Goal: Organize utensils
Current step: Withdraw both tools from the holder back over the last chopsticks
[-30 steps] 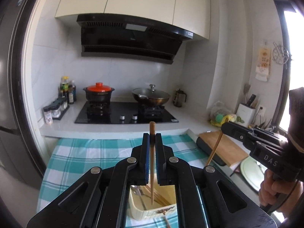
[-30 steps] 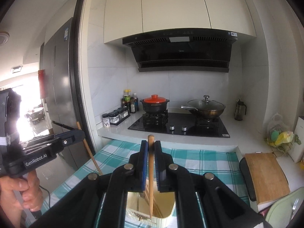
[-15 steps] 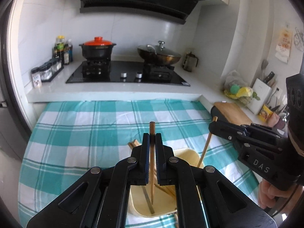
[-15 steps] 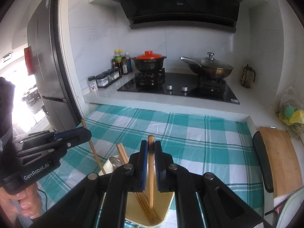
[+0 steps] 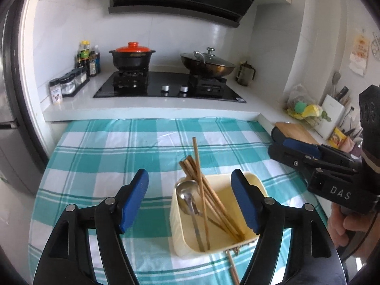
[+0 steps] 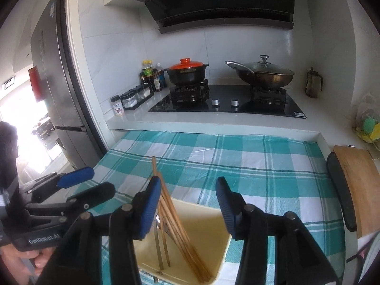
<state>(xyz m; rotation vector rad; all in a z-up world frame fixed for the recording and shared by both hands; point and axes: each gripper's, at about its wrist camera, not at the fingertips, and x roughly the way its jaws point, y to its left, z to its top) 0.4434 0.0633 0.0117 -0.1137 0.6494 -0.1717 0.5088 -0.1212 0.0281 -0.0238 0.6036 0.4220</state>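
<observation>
My left hand-held gripper (image 5: 190, 185) hangs over the cream utensil bin (image 5: 180, 237), its jaws opening with nothing pressed between the pads; my right hand-held gripper (image 6: 188, 191) is opening too, empty, its left pad just beside the leaning chopsticks (image 6: 175, 223). The chopsticks lie bundled in the bin on the checked tabletop (image 5: 99, 156), their upper ends jutting over the far rim, with a metal spoon (image 5: 188, 197) beside them; one more stick (image 5: 234, 270) lies outside the bin by its near corner.

The risk I see is the tall, slanted bundle; if I pull my right hand-held gripper back carelessly, its pad may catch the sticks and lever them out, or tip the light bin; one chopstick stands higher than the rest and could slide off the rim. The stray stick near the tabletop's edge could roll away if the bin is nudged.
</observation>
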